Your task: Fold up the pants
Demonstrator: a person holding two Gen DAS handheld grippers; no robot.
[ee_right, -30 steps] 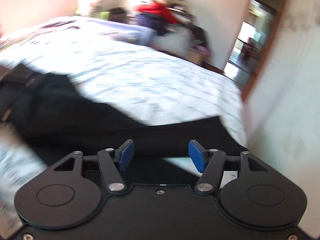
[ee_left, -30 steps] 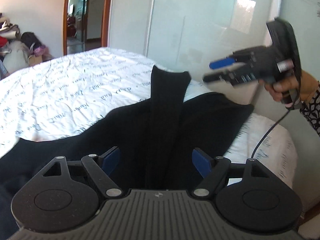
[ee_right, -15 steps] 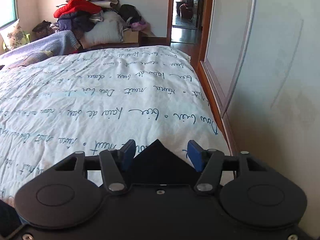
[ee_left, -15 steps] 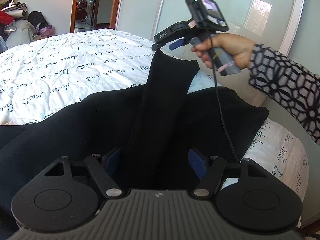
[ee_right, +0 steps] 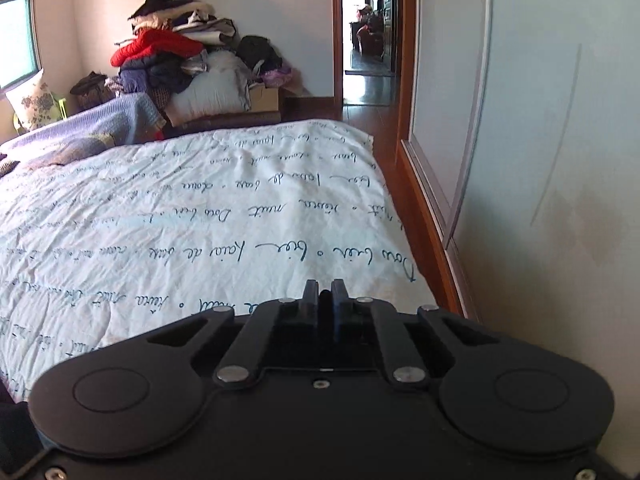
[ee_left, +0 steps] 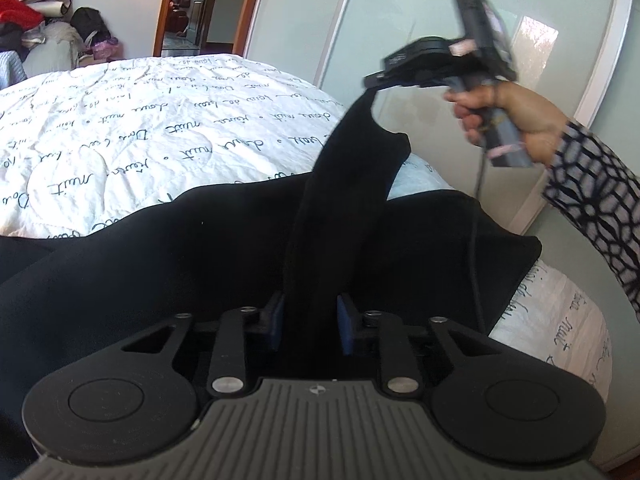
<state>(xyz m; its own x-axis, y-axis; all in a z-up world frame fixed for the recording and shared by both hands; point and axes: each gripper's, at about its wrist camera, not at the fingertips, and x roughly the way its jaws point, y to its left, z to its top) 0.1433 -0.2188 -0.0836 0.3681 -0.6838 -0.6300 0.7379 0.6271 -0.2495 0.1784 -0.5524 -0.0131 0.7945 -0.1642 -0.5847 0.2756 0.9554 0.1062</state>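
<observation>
- Left wrist view: the bed [ee_left: 120, 152] fills the room's middle, its white quilt [ee_left: 168, 120] printed with looping dark script and running back toward an open doorway [ee_left: 196, 8].
- Beside the bed on the right stands a wardrobe [ee_left: 400, 12] with pale frosted sliding doors.
- The black pants [ee_left: 200, 264] lie spread over the near end of the bed, reaching its right corner; one narrow strip of them rises off the rest and stretches tight between the two claws.
- A heap of clothes [ee_right: 176, 56] is stacked against the far wall in the right wrist view, with a cardboard box [ee_right: 264, 98] just beside it; what the box holds cannot be told.
- The right hand [ee_left: 504, 116], in a patterned sleeve, grips the handle of the right claw [ee_left: 374, 82], which is raised above the bed and pinches the upper corner of the lifted strip.
- In the right wrist view that claw's fingers [ee_right: 310, 294] stand nearly together, with only a thin slit between them.
- The left claw [ee_left: 310, 322] is narrowed onto the strip's lower end, its blue pads [ee_left: 276, 320] pressing the cloth from both sides.
</observation>
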